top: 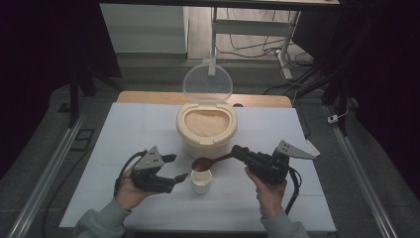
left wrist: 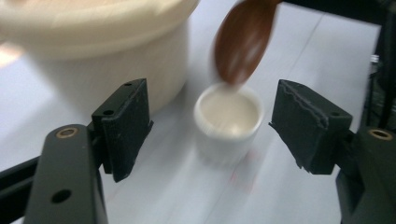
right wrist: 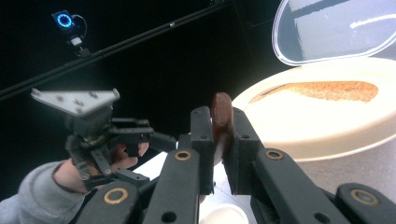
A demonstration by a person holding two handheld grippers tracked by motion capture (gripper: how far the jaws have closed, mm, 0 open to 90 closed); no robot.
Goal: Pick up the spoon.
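Right gripper (top: 241, 151) fingers clamp spoon (top: 210, 161) over cup (top: 201, 180); left gripper (top: 176, 167) fingers wide.

The table (top: 138, 129) wears a pale bluish-white sheet, with a strip of light wood along its far edge. On it, the tub (top: 206, 134) is cream, filled with tan grain (top: 205, 123), and its raised lid (top: 207, 82) is clear. The spoon (top: 208, 161) is glossy reddish-brown. The little cup (top: 201, 181) near the front edge is plain white. Both the left gripper (top: 172, 168) and the right gripper (top: 238, 151) are matte black with brass-coloured pivots, each topped by a grey plate. The person's sleeves (top: 101, 223) are grey-green. Dark curtains hang round about.
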